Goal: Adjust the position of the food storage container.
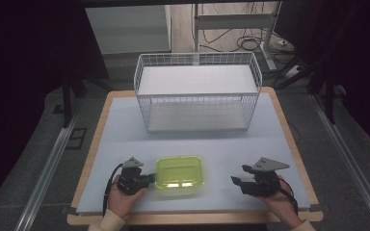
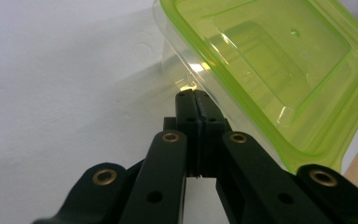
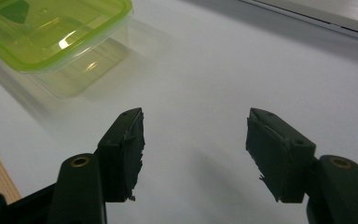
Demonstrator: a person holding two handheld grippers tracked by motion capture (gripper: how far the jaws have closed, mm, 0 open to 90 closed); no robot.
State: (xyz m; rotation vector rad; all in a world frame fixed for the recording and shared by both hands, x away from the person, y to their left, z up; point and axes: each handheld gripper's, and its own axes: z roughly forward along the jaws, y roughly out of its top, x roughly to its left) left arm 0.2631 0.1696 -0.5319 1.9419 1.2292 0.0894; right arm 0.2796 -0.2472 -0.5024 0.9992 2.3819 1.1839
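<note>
On the bench (image 1: 125, 130), near its 6 o'clock edge: a clear container with a green lid (image 1: 178, 175), sitting flat on the pale mat. At the container's 9 o'clock side, the left gripper (image 1: 150, 179), jaws pressed fully together, tips right at the lid's rim; from the left gripper view, hard to tell whether anything of the rim is pinched between them. Off at the container's 3 o'clock, well apart from it: the right gripper (image 1: 238, 182), jaws spread wide with bare mat between them, holding nothing. Farther back toward 12 o'clock, a white wire basket (image 1: 197, 91), standing upright.
</note>
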